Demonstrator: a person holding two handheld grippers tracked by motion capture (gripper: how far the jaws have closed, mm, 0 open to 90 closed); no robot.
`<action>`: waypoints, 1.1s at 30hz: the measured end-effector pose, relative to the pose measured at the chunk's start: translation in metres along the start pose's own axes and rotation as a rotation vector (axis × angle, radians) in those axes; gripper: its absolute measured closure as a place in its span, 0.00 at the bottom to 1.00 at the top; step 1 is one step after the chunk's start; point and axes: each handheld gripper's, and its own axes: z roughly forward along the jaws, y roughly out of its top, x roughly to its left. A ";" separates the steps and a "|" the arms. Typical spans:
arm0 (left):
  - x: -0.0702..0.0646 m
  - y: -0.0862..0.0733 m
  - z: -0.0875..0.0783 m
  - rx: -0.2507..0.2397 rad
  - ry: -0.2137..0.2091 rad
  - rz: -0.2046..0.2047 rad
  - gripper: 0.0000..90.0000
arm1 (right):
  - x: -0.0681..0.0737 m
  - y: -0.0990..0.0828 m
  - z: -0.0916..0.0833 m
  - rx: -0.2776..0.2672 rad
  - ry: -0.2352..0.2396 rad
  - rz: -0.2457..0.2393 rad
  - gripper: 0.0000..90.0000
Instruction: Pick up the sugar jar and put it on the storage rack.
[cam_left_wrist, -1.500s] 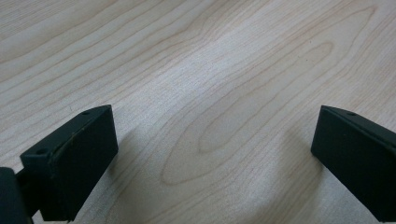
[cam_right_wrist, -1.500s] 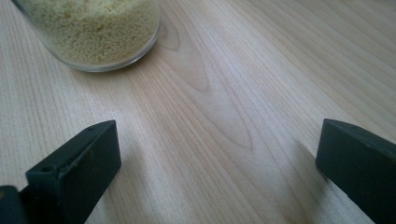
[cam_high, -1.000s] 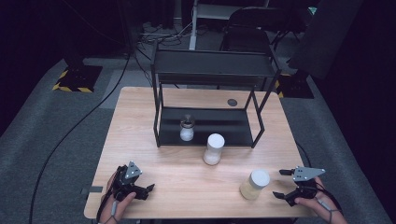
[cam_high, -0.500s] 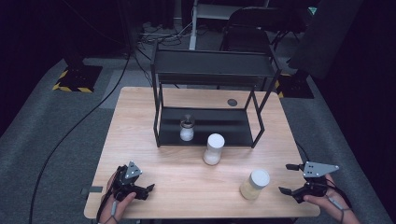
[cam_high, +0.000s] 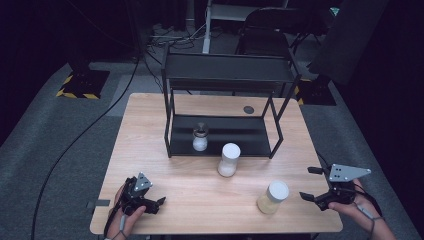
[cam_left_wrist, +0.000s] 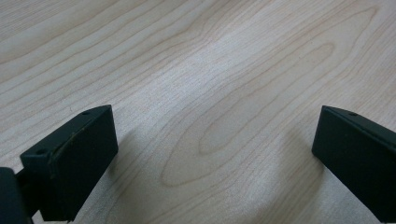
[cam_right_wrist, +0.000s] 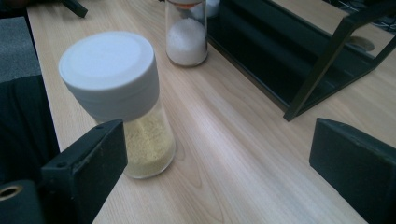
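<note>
Right gripper (cam_high: 314, 186), jaws wide and empty, held just right of the yellow-powder jar (cam_high: 273, 197), which stands upright on the table (cam_high: 150, 130) in front of the black rack (cam_high: 225, 80). Left gripper (cam_high: 159, 202), jaws wide, far left of the jar.

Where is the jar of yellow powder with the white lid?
High view: the yellow-powder jar stands on the wooden table's near right, just left of the open right gripper.

I see a light wooden table (cam_high: 150, 130); on it stand a black shelf rack (cam_high: 225, 90), one white-powder jar (cam_high: 229, 160), one yellow-powder jar (cam_high: 272, 197); a small jar (cam_high: 200, 138) stands on the rack's lower shelf.
</note>
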 end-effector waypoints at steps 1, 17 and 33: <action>0.000 0.000 0.000 0.000 0.000 0.000 0.00 | 0.000 0.003 0.000 -0.001 0.002 -0.006 0.05; -0.001 0.000 0.000 0.000 0.002 -0.002 0.00 | -0.005 0.044 0.012 -0.043 -0.003 -0.061 0.05; -0.001 0.000 0.000 -0.001 0.004 -0.003 0.00 | -0.012 0.080 0.047 -0.063 0.033 -0.116 0.05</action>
